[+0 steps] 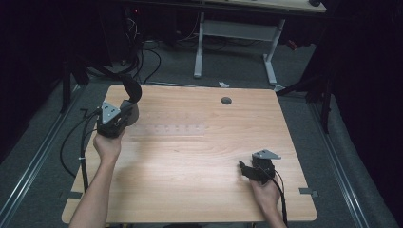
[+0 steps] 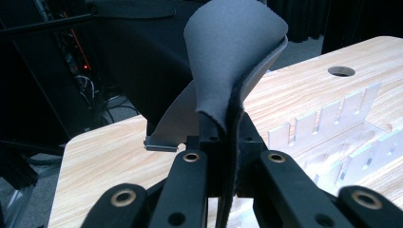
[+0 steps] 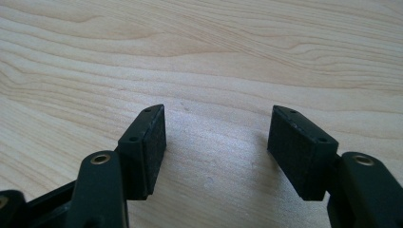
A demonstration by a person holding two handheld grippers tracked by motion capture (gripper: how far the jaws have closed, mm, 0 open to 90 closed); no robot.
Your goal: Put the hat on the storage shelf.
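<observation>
Grey, soft pad [image 2: 233, 57], folded over, is pinched between the closed jaws of the left hand-held gripper [image 2: 227, 142], held above the table's [image 1: 199, 161] far-left corner. Its lower edge is hidden behind the jaws. A clear slotted rack [image 2: 332, 128], faint from above, lies just beside. The right hand-held gripper [image 3: 216, 142] rests near-right, jaws apart, holding nothing.

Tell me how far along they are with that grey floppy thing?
Early, I'd guess. Done: the left gripper has picked up the grey floppy piece, perhaps a shoe insole, and its fingers are clamped on it. In hand: it is held up over the table's far left corner, beside a clear plastic rack. Left: putting it somewhere, maybe in that rack. The right gripper rests open with nothing in it.
</observation>
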